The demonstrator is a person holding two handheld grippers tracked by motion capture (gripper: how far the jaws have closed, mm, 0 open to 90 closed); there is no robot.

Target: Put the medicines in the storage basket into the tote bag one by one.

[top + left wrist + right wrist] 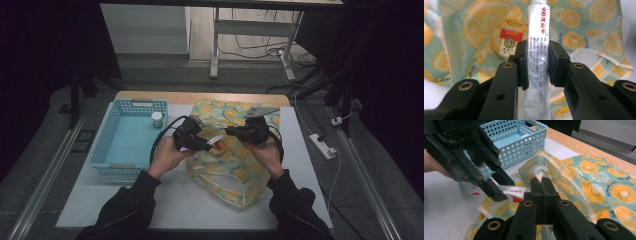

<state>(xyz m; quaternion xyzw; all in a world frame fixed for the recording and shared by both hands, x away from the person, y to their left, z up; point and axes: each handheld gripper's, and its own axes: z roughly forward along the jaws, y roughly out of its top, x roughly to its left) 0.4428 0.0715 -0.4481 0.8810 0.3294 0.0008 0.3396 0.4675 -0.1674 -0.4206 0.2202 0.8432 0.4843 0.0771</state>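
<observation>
Here, left gripper (537, 62) pinches a flat, glossy white tube (537, 37).

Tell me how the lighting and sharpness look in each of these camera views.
High view: dim, dark surroundings, the perforated light-blue plastic basket small and soft. Left gripper view: bright, the white ointment tube with red print sharp with a glossy sheen, the left tool black and crisp. Right gripper view: evenly lit, the orange-slice-patterned plastic bag slightly soft, the near jaws blurred.
</observation>
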